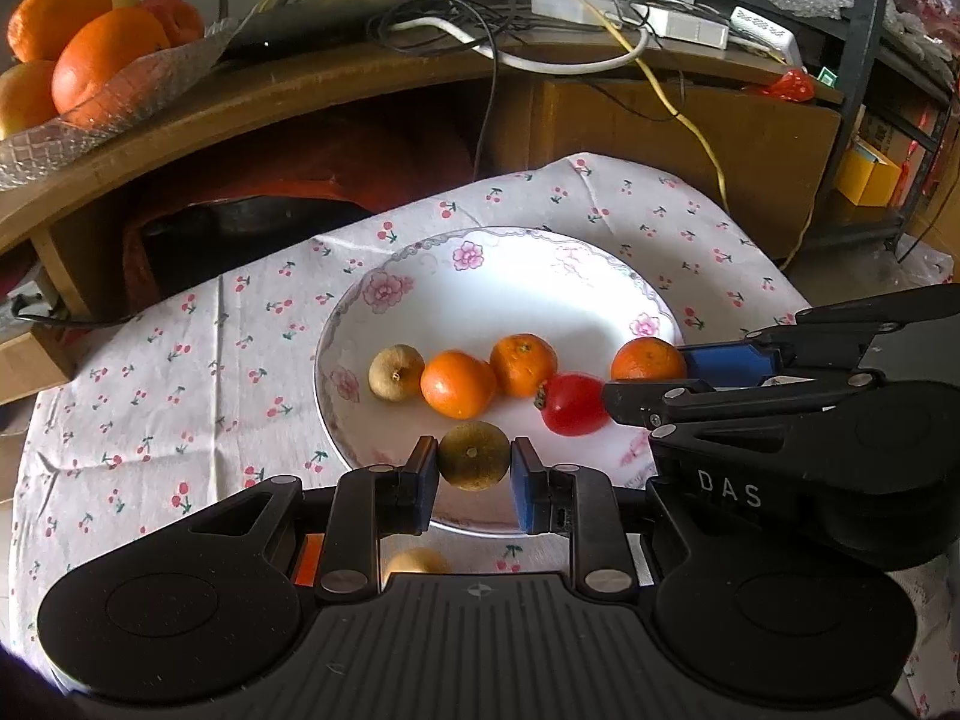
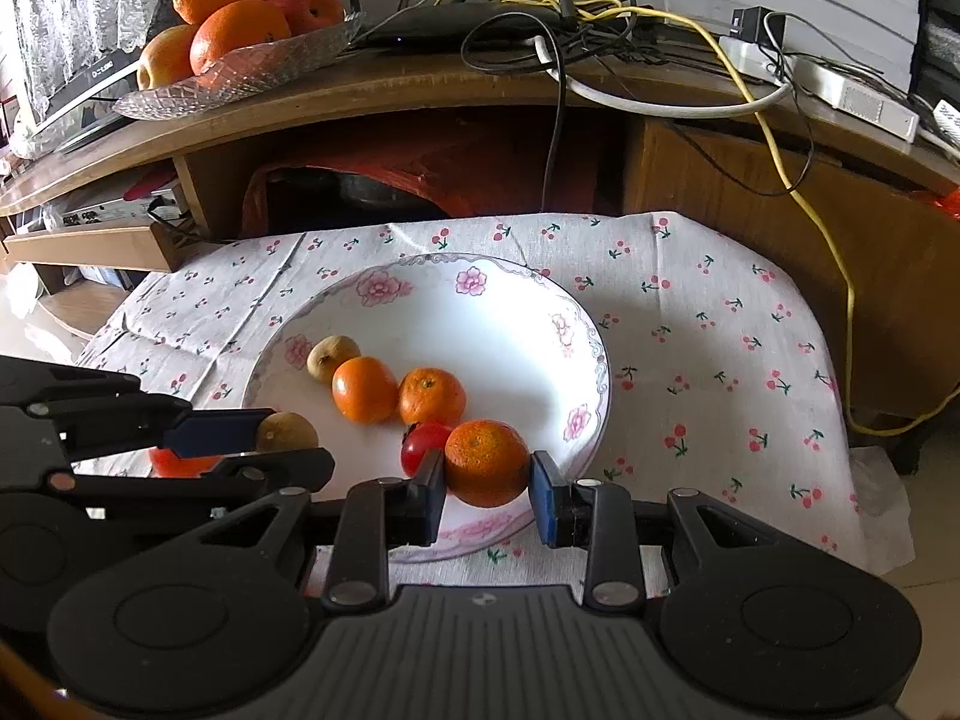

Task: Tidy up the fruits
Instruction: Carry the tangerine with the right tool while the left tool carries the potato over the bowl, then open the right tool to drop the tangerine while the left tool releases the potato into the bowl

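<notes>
I'm gripping the greenish fruit in my left gripper, stem pointing 6 o'clock; right gripper is clamping the tangerine over the plate.

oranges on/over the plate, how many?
3. Two sit side by side mid-plate. One is between the right tongs at the plate's near right rim. More may be hidden under the tongs.
</notes>
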The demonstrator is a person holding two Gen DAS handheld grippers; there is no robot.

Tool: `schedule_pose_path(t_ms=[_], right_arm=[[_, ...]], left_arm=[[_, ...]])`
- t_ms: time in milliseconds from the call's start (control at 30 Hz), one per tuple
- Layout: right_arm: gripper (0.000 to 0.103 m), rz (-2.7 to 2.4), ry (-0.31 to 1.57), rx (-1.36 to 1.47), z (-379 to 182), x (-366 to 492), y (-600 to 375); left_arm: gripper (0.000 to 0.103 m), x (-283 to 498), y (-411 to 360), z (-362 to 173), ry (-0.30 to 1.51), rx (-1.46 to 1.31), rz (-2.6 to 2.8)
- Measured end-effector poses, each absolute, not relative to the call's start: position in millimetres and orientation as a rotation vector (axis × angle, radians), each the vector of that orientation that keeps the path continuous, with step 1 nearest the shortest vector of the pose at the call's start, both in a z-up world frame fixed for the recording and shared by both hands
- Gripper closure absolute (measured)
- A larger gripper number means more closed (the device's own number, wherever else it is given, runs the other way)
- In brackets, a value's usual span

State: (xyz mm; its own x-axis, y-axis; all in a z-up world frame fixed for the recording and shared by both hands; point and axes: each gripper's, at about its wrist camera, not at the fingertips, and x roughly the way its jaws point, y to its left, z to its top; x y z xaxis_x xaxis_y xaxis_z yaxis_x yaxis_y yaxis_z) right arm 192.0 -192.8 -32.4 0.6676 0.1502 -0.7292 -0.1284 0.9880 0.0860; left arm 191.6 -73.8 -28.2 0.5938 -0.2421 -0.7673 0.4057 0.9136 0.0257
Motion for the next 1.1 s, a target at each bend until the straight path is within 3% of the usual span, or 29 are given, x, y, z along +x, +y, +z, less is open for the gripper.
schedule_pose_path(t_ms=[667, 767, 1100], right_arm=[[0.070, 0.169, 0.798, 0.057, -31.3, 209.2, -197.4], [0.066, 0.187, 0.787, 0.099, -27.5, 210.0, -200.1], [0.066, 0.173, 0.731, 0.124, -8.5, 204.5, -202.8]], left_arm=[[0.063, 204.2, -68.9, -28.1, 0.861, 0.162, -0.350], [0.042, 202.5, -70.4, -26.2, 0.850, 0.163, -0.369], [0.044, 195.5, -68.5, -20.0, 0.821, 0.193, -0.362]])
